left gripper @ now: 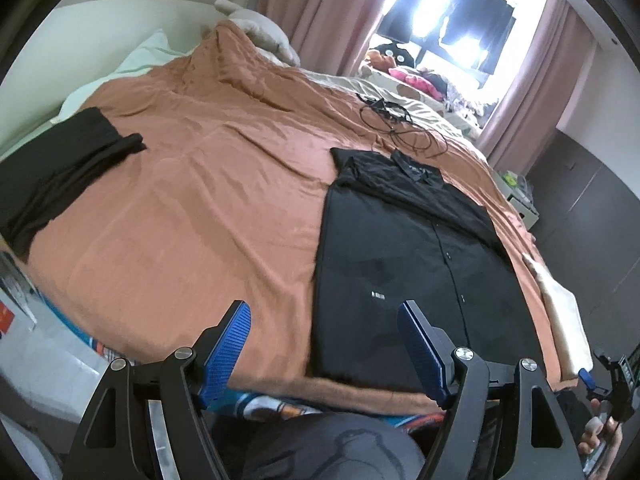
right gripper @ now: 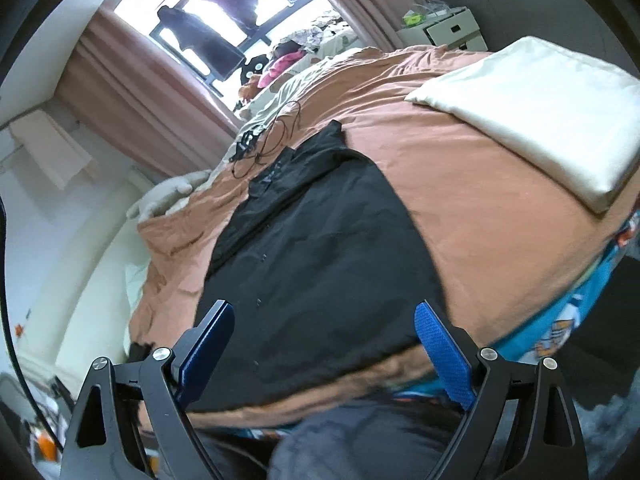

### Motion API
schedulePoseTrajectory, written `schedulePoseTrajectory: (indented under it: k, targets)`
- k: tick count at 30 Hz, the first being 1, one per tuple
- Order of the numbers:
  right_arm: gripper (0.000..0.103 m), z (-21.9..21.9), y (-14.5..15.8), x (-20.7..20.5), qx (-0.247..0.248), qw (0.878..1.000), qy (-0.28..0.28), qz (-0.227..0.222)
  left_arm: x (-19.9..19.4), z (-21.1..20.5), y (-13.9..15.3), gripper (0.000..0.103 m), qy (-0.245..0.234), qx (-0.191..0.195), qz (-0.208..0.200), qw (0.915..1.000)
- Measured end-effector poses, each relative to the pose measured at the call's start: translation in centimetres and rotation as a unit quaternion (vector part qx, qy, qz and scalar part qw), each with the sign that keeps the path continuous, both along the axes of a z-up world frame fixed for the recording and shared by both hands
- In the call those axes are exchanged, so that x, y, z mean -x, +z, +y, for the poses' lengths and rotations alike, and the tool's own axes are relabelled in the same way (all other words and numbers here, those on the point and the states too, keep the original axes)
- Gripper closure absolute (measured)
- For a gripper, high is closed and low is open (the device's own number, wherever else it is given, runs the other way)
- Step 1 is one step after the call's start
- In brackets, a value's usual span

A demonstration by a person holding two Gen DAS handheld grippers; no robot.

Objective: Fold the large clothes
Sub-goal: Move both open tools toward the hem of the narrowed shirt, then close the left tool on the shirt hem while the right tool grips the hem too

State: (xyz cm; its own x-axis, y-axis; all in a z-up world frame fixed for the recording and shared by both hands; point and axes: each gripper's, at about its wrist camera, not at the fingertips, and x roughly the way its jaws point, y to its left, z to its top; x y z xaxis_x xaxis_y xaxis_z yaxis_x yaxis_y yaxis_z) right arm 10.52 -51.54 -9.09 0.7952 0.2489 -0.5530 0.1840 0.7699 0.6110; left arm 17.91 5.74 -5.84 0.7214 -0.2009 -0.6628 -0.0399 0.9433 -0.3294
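Note:
A black button-up shirt [left gripper: 412,256] lies flat on the orange bedspread [left gripper: 200,200], collar at the far end, with both sides folded in to a long rectangle. It also shows in the right wrist view [right gripper: 320,264]. My left gripper [left gripper: 324,316] is open and empty, above the bed's near edge at the shirt's lower left hem. My right gripper [right gripper: 324,320] is open and empty, above the shirt's lower hem. Its body shows at the left wrist view's right edge [left gripper: 612,380].
A folded black garment [left gripper: 60,176] lies at the bed's left edge. Black cables [left gripper: 396,120] lie beyond the shirt's collar. A cream pillow [right gripper: 540,116] lies right of the shirt. Pillows, soft toys, pink curtains and a window are at the far end. A white drawer unit [right gripper: 444,28] stands beside the bed.

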Motion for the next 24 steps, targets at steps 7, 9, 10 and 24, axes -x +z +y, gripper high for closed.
schedulePoseTrajectory:
  k: [7, 9, 10, 24]
  targets:
    - [0.011, -1.2, -0.4, 1.7, 0.012, 1.0, -0.005, 0.01, 1.3, 0.4, -1.5, 0.026, -0.007, 0.011, 0.016, 0.9998]
    - [0.011, -1.5, -0.7, 1.7, 0.009, 1.0, -0.003, 0.012, 1.2, 0.4, -1.9, 0.033, -0.01, 0.014, 0.02, 0.9997]
    - [0.011, -1.7, -1.0, 1.6, 0.005, 1.0, -0.004, 0.015, 1.1, 0.3, -2.3, 0.035, -0.013, 0.017, 0.024, 0.9995]
    - [0.022, -4.2, -7.0, -2.0, -0.042, 0.997, 0.014, 0.057, -3.2, -2.7, -7.4, 0.064, -0.047, 0.03, 0.08, 0.9952]
